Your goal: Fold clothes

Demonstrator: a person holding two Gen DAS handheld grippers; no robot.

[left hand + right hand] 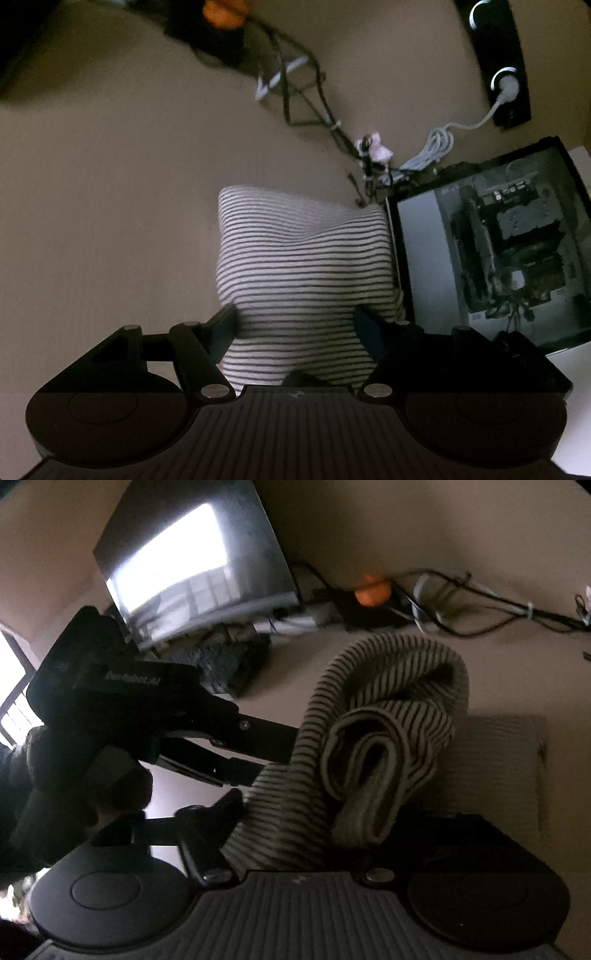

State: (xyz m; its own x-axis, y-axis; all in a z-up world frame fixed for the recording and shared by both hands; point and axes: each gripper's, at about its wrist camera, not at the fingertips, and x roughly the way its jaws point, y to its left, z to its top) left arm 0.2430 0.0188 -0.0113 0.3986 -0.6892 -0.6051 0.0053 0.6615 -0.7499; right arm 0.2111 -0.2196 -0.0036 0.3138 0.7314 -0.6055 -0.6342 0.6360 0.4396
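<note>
Left gripper [295, 317]: nearest item in the left wrist view; both fingers pressed against the sides of the striped garment [303, 273], jaws clamped on it. Finger tips are buried in the cloth and hard to make out.

Striped garment: white with thin dark stripes, held up off the tan surface [110, 221] between the two tools. In the left wrist view it rises as a bunched, upright slab, left edge straight, top edge sagging in the middle. In the right wrist view the same cloth [388, 738] shows as a rolled bundle with folded hems curling inward.

Right gripper [310, 812]: left finger visible against the cloth, right finger hidden behind the bundle; jaws closed on the striped garment (contact on the hidden side cannot be confirmed).

Hand [92, 794]: dark, at left in the right wrist view, holding the other tool, whose fingers reach the garment's left edge.

Open room: broad bare tan surface to the left of the garment.

Computer case [498, 251]: glass-sided, just right of the garment, cut off by the frame edge.

Far: cables [314, 92], orange object [221, 14] (blurred), power strip [498, 62], monitor [195, 561], keyboard [229, 661] partly hidden.
</note>
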